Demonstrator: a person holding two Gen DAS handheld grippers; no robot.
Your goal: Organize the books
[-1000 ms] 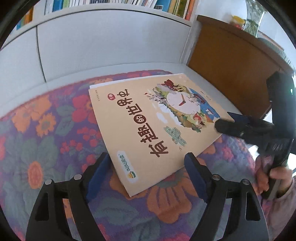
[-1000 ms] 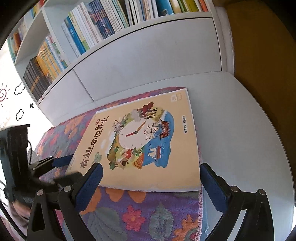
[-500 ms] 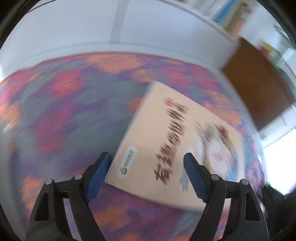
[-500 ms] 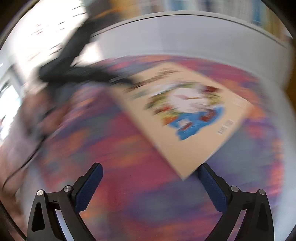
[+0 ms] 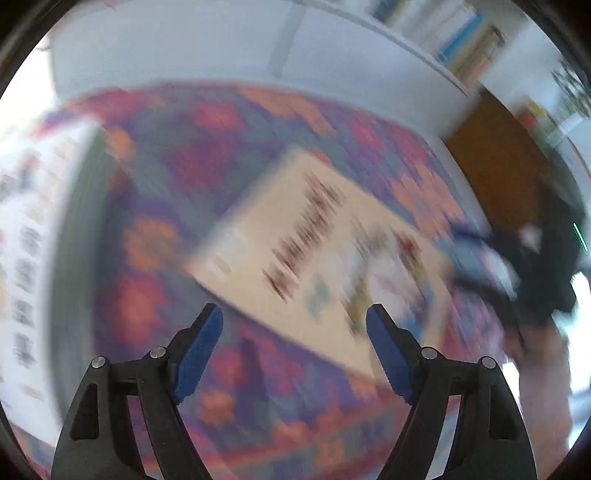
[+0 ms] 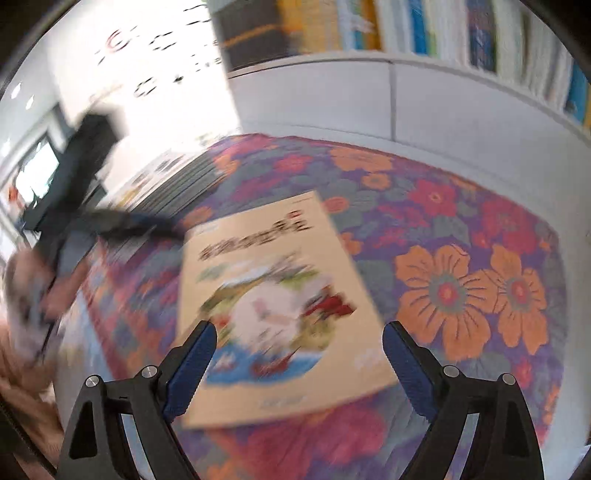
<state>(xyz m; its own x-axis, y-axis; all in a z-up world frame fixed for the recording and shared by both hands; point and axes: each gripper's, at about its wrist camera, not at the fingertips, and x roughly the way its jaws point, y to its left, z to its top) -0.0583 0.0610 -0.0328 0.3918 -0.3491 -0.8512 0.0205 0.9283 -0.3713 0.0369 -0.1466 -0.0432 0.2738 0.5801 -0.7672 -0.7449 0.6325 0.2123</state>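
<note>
**Both grippers wide above one flat picture book**

The left gripper has its blue pads spread with nothing between them but the view down onto the cloth; it grips nothing. The right gripper is wide too, its jaws having just been closing a little, and they press on nothing: the book only shows in the gap below them.

The picture book, tan-covered with a clock drawing and a dark red title, lies flat on the floral cloth, clear of both pairs of fingers. In the left wrist view the same book is smeared by blur. Behind the cloth stands a white cabinet with a bookshelf of upright books above it. A brown wooden panel sits at the right in the left wrist view.
</note>
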